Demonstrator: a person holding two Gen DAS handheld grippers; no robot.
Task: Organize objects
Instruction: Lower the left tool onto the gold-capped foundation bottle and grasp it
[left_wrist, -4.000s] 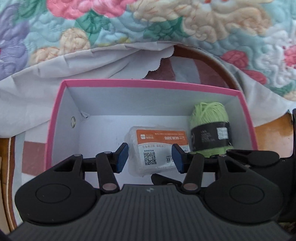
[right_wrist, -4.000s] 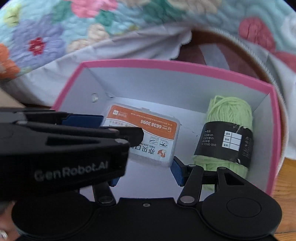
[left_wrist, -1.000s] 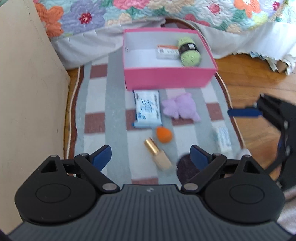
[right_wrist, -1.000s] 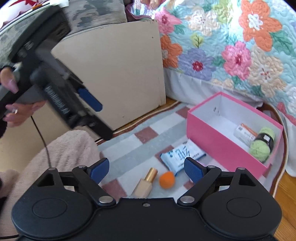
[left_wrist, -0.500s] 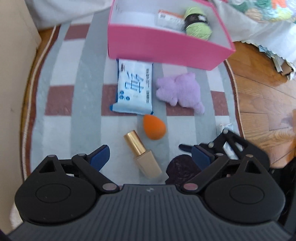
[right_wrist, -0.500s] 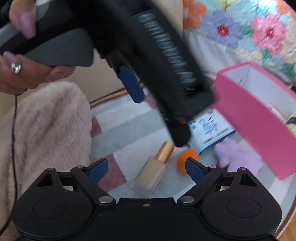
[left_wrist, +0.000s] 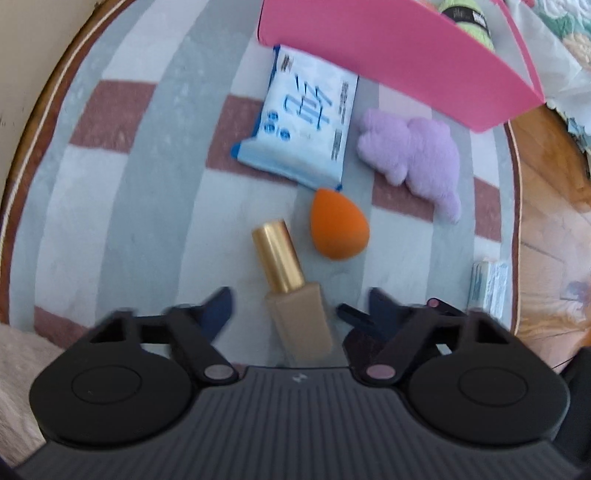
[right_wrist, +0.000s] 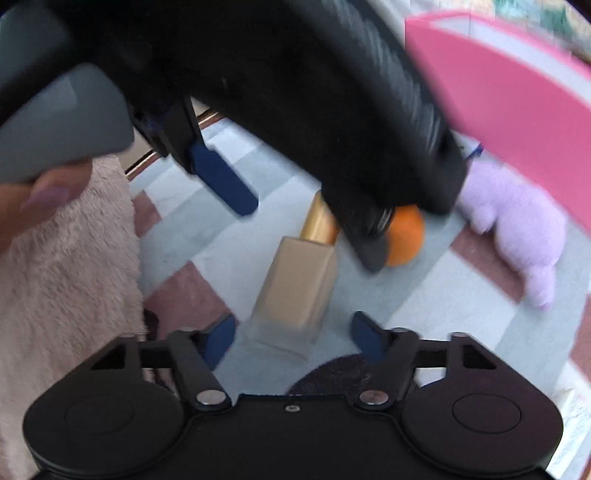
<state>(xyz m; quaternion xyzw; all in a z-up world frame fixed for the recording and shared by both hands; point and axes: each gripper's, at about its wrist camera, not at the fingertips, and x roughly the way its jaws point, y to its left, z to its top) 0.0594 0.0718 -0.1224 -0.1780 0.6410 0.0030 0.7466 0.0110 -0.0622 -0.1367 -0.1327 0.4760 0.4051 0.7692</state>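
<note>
While you are dropping both claws toward rug (left_wrist: 155, 206), jaws on left claw (left_wrist: 301, 312) and right claw (right_wrist: 291, 334) have just been narrowing, both half-wide, flanking bottle (left_wrist: 291, 295), pads not pressing yet. Pickup looking imminent. Bottle lying flat on rug, gold cap pointing toward box (left_wrist: 388, 48), beige body, sponge (left_wrist: 338, 229) just beside.

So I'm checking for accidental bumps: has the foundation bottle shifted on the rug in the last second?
No. The foundation bottle lies as before, gold cap toward the orange sponge, below the blue packet; only the cameras came closer.
</note>
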